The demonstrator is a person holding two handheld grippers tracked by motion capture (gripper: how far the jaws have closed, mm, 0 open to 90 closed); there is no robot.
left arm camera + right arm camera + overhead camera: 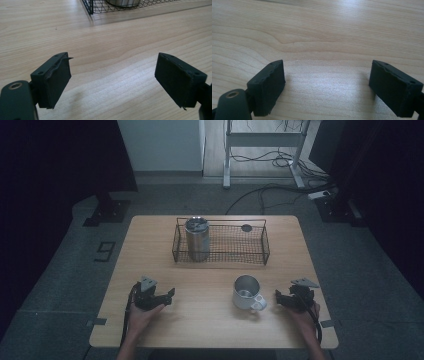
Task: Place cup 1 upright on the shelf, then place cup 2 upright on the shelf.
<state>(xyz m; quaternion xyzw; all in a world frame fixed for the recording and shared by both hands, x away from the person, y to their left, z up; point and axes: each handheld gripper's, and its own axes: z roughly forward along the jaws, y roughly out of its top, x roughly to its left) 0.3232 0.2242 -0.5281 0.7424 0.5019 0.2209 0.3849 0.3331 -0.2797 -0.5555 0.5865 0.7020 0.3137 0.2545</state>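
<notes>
1. Mug (247, 292), white outside and metallic inside, stands upright on the wooden table (200, 330), right of centre and towards the person's edge, with its handle turned to the front right.
2. The right gripper (278, 296) lies just beside that handle, its jaws pointing at the mug but apart from it as far as the high view shows. In the right gripper view, the right gripper (327, 62) has its two black jaws spread wide with only bare wood between them. It holds nothing.
3. The left gripper (169, 295) rests low over the table's left half, well apart from the mug. In the left gripper view, the left gripper (113, 57) also has its jaws standing apart, with nothing between them but the wood grain.
4. A black wire basket (265, 245) sits across the far middle of the table, well beyond the mug.
5. A steel tumbler (197, 239) stands upright in the basket's left end, and a small dark round thing (246, 227) lies near its back right.
6. The left gripper view catches a basket corner and the tumbler's base at the top edge.
</notes>
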